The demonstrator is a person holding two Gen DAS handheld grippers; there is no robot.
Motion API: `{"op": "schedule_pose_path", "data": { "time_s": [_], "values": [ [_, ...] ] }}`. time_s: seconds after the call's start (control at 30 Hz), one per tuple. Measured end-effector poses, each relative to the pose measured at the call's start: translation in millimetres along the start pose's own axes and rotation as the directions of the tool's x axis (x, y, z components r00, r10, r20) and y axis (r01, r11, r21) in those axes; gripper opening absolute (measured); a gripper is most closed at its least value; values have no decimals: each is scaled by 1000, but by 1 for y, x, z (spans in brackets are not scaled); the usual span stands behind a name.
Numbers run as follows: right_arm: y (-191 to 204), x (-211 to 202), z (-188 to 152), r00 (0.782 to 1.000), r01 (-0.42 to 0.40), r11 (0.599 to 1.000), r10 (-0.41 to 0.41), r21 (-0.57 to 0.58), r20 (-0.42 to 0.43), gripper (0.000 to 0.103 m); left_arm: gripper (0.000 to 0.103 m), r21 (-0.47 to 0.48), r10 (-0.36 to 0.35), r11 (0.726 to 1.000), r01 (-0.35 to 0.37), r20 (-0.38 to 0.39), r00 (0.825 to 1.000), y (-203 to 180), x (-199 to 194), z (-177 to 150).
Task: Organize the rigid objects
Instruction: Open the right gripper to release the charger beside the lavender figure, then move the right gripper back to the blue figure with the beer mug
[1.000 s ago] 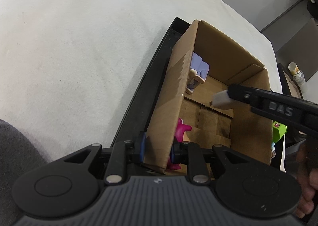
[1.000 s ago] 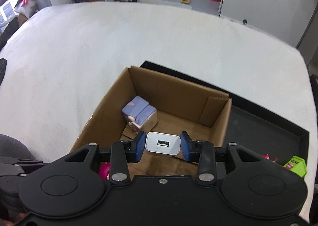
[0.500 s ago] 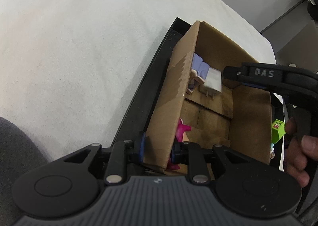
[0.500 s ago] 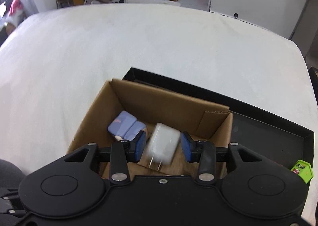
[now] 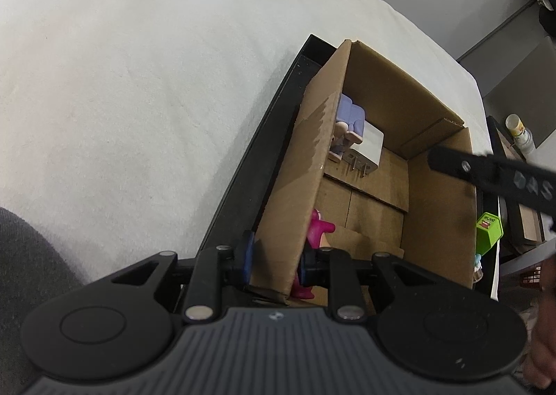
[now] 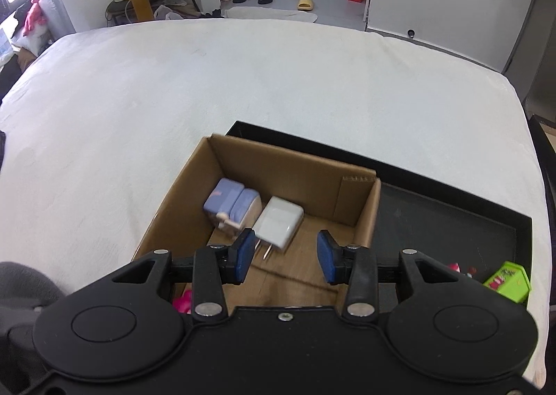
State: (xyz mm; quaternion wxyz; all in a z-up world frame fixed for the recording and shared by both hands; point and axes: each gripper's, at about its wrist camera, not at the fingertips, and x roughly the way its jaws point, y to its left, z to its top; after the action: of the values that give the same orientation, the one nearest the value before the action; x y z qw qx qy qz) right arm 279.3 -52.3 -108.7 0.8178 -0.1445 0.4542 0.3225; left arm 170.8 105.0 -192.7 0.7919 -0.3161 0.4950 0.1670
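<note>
The left tool [image 5: 274, 261] clamps the cardboard box's [image 5: 295, 186] near wall. The right tool [image 6: 284, 257] stands apart, empty, above the white charger [image 6: 278, 223] lying inside the box.

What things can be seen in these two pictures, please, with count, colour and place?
box: 1, brown cardboard, standing in the tray
tray: 1, black, on the white cloth
cloth: 1, white, covering the table
charger: 1, white, inside the box, prongs toward the camera
purple block toy: 1, inside the box, beside the charger
pink toy: 1, inside the box, near corner
green toy: 1, in the tray, outside the box
left tool: 1, black, shut on the box wall
right tool: 1, black, open, above the box
</note>
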Motion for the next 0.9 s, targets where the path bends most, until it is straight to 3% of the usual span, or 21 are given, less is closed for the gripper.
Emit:
{"op": "schedule_pose_path", "data": {
  "time_s": [0.27, 0.57, 0.9],
  "values": [
    [-9, -21, -18, 1000, -2, 1000, 2, 12, 18, 47, 23, 1, 9, 1000, -9, 6, 1000, -1, -1, -1],
    [-30, -40, -38, 997, 0, 1000, -2, 25, 74, 61, 22, 10, 42, 999, -42, 14, 999, -7, -1, -3],
    [-56, -51, -60, 991, 41, 996, -50, 74, 124, 64, 22, 33, 81, 996, -81, 18, 997, -14, 2, -3]
  ]
}}
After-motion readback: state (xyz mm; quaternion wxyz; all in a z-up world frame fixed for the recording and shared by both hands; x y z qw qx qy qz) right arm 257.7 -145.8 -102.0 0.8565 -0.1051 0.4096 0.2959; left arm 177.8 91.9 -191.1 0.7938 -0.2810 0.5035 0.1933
